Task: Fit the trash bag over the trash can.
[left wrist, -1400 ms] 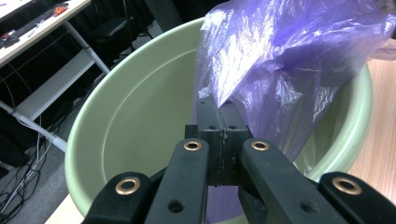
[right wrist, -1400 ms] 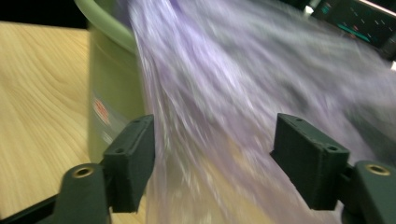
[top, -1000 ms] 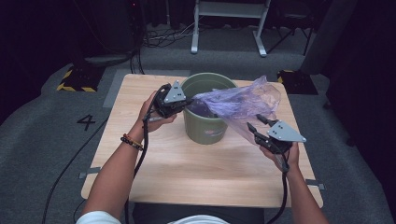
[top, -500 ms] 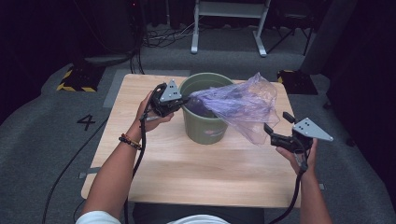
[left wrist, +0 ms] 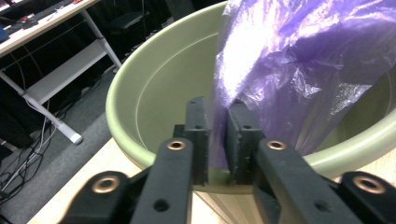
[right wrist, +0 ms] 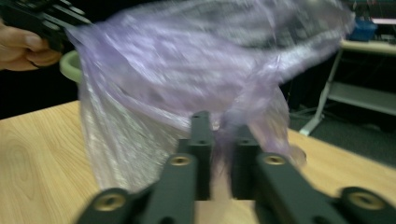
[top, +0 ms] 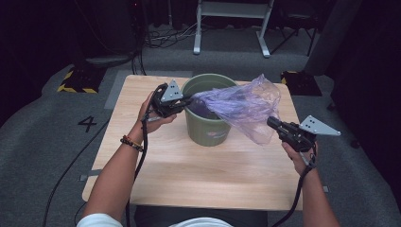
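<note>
The left hand-held gripper (top: 185, 101) pinches the purple bag (top: 239, 106) at the near rim of the green bucket (top: 208, 128), while the right hand-held gripper (top: 273, 124), seemingly clamped on the bag's other edge, stretches it beyond the bucket, probably to open it as a liner.

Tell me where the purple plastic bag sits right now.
In the high view the purple plastic bag stretches over the green bucket at table centre, between the left gripper and the right gripper.
</note>
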`<action>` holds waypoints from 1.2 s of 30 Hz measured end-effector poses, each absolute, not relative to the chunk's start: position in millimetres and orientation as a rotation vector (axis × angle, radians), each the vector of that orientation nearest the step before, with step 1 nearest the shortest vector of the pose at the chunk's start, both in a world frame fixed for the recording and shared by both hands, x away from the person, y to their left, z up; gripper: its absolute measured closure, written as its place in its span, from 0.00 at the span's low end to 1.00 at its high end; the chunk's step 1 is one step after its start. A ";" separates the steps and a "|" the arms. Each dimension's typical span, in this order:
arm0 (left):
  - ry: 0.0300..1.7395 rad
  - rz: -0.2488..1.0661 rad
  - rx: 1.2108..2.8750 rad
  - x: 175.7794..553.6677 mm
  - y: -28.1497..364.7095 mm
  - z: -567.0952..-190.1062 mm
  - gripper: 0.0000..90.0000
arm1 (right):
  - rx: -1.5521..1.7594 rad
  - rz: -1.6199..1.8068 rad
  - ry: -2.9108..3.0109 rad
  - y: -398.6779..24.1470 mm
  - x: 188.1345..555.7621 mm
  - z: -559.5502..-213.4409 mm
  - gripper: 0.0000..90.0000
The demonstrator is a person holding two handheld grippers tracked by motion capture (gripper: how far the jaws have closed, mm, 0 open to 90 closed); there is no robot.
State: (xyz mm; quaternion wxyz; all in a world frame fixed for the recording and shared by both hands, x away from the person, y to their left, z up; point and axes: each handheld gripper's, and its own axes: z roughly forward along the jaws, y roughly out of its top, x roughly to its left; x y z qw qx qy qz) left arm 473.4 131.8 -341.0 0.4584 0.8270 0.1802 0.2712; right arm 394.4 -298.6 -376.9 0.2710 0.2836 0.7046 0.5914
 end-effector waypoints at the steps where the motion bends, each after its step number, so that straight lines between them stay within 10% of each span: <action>1: 0.444 0.656 2.037 473.2 132.8 -340.5 0.83 | 0.729 1.601 1.885 -295.5 391.5 -371.4 1.00; 5: 0.461 0.674 2.026 473.2 135.1 -338.3 0.79 | 0.700 1.566 1.875 -289.8 388.2 -362.2 1.00; 8: 0.485 0.663 2.006 473.3 136.3 -335.6 0.61 | 0.694 1.554 1.860 -289.4 386.7 -359.7 1.00; 9: 0.498 0.639 1.988 472.2 137.0 -331.1 0.41 | 0.684 1.532 1.859 -287.0 385.8 -357.1 1.00; 14: 0.465 0.605 1.944 461.1 134.9 -320.2 0.25 | 0.631 1.474 1.874 -270.0 386.2 -348.9 1.00; 30: 0.207 0.571 1.995 409.2 83.3 -309.2 0.29 | 0.355 1.415 1.970 -190.6 382.3 -327.1 0.96; 36: 0.217 0.606 2.023 412.8 76.6 -313.9 0.53 | 0.320 1.435 1.992 -183.1 377.7 -327.5 0.95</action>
